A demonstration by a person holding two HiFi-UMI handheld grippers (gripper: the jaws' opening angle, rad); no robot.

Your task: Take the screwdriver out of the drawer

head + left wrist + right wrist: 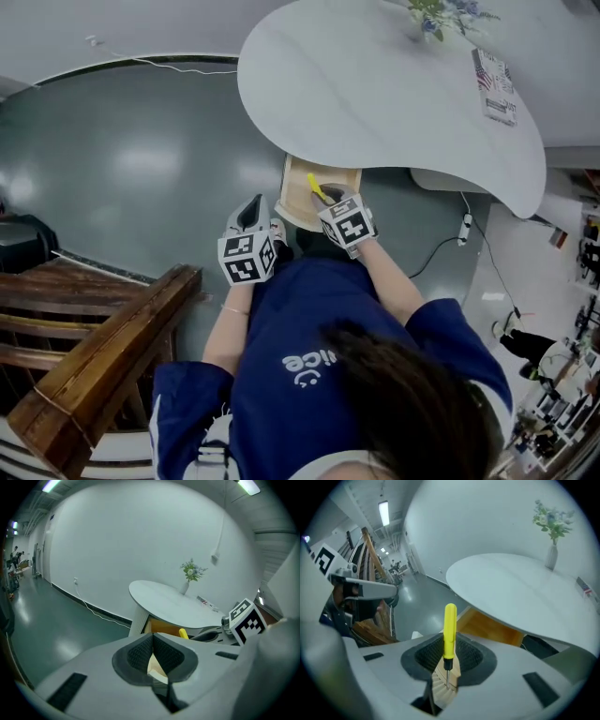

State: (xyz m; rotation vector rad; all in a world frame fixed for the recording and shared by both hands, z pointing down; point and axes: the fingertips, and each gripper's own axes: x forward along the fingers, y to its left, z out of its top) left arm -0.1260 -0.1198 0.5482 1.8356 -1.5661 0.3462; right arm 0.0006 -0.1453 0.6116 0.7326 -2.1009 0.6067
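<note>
Two grippers sat at the drawer (292,176), which stood pulled out from under the table (375,84). R gripper (449,658) was clamped on the screwdriver (450,625): jaws partway apart, pads pressing the lower handle, yellow handle sticking out past the tips, metal shaft pointing back btwn the jaws. In head view the screwdriver hung tilted over the drawer's open top, near its middle. L gripper (153,654) sat just left of the drawer's front corner, jaws together, tips touching, nothing btwn them.
</note>
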